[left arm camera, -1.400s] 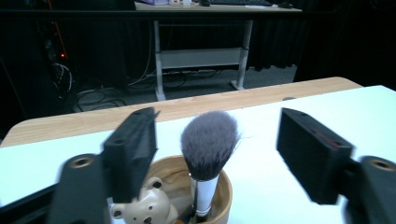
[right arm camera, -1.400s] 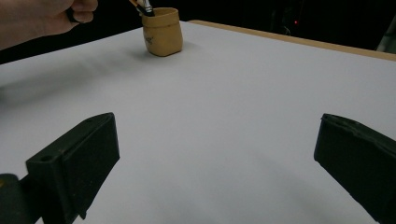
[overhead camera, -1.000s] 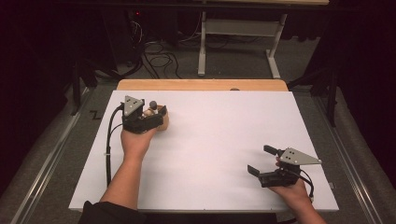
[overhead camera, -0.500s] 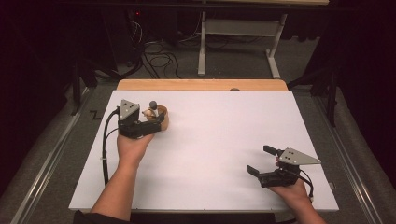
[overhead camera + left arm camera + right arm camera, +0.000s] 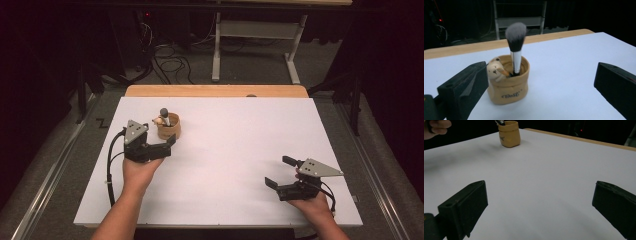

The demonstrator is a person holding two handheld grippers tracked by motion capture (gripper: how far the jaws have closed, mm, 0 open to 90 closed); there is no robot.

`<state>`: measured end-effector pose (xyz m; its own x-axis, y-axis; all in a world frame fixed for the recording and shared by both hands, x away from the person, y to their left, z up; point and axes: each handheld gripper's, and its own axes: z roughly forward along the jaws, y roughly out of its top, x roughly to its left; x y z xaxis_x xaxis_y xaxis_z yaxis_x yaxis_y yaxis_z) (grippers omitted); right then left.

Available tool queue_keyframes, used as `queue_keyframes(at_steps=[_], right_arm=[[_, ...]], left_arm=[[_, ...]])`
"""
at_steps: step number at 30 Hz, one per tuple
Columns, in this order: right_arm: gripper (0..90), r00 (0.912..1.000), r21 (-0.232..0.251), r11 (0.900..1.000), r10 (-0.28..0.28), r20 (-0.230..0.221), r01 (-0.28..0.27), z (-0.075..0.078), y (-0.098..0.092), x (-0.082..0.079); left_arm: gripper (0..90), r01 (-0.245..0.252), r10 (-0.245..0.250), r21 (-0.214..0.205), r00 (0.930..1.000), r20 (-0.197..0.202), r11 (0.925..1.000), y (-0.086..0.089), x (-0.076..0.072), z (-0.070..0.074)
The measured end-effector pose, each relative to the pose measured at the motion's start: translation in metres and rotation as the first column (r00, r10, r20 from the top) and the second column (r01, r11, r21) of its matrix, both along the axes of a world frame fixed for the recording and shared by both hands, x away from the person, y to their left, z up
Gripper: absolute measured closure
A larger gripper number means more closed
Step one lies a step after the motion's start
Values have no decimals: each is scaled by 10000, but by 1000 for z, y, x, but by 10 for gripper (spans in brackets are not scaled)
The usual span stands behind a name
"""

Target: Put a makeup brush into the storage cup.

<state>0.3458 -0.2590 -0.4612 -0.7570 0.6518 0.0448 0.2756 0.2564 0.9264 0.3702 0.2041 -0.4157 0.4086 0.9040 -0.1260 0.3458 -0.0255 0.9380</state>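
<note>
A tan cup (image 5: 169, 129) stands upright at the back left of the white table, with a makeup brush (image 5: 163, 114) in it, bristles up. In the left gripper view the cup (image 5: 509, 83) has a small animal head on its rim and the brush (image 5: 516, 35) rises behind it. My left gripper (image 5: 164, 146) sits just in front of the cup, apart from it. Its jaws have just been opening and nothing is between them (image 5: 540, 83). My right gripper (image 5: 281, 172) rests open near the front right, holding nothing (image 5: 539, 202); the cup (image 5: 509, 134) stands far ahead of it.
The white table top (image 5: 240, 135) has a wooden strip (image 5: 215, 91) along its far edge. Beyond it are a dark floor, cables and a metal desk frame (image 5: 255, 30). A hand (image 5: 436, 127) shows at the top left of the right gripper view.
My left gripper has drawn back from the cup toward the near edge, and its jaws now stand wider. The cup and brush stay put. The right gripper has not moved.
</note>
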Motion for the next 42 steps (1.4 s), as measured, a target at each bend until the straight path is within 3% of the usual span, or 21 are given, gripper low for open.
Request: queue_keyframes(at_steps=[7, 12, 16, 20, 23, 25, 27, 30, 36, 42], right_arm=[[7, 10000, 11, 10000, -65, -44, 65, 0, 0, -1], [7, 10000, -62, 10000, -49, -4, 49, -1, 0, 0], [7, 10000, -165, 9999, -48, -16, 48, -2, 1, -1], [7, 10000, -296, 9995, -52, 55, 53, -3, 2, -1], [7, 10000, -287, 9996, -78, 28, 79, -4, 2, -1], [7, 9998, -334, 9993, -176, 44, 178, -4, 1, -1], [7, 9998, -374, 9991, -198, 93, 202, -3, 1, -1], [7, 9996, -444, 9986, -275, 79, 279, -4, 0, 0], [7, 9992, -451, 9982, -394, 90, 398, -4, -1, 1], [6, 9994, -404, 9986, -342, 106, 346, -4, 0, 0]], left_arm=[[2, 589, -589, -121, 9983, 11, 9982, -6, -19, -9], [8, 1183, -1185, -354, 9930, -18, 9923, -13, -38, -22], [8, 1400, -1403, -264, 9901, -94, 9898, -18, -50, -31], [8, 1492, -1492, 233, 9888, -4, 9885, -25, -63, -37], [8, 1538, -1538, 172, 9881, -34, 9880, -29, -70, -45], [8, 1787, -1784, 173, 9838, -175, 9838, -36, -76, -56], [8, 2019, -2013, 384, 9794, -181, 9787, -39, -76, -58], [8, 2246, -2242, 165, 9742, -240, 9743, -36, -71, -59], [7, 1906, -1908, -130, 9815, -147, 9816, -24, -68, -59], [8, 1892, -1892, 0, 9819, 44, 9819, -25, -71, -57]])
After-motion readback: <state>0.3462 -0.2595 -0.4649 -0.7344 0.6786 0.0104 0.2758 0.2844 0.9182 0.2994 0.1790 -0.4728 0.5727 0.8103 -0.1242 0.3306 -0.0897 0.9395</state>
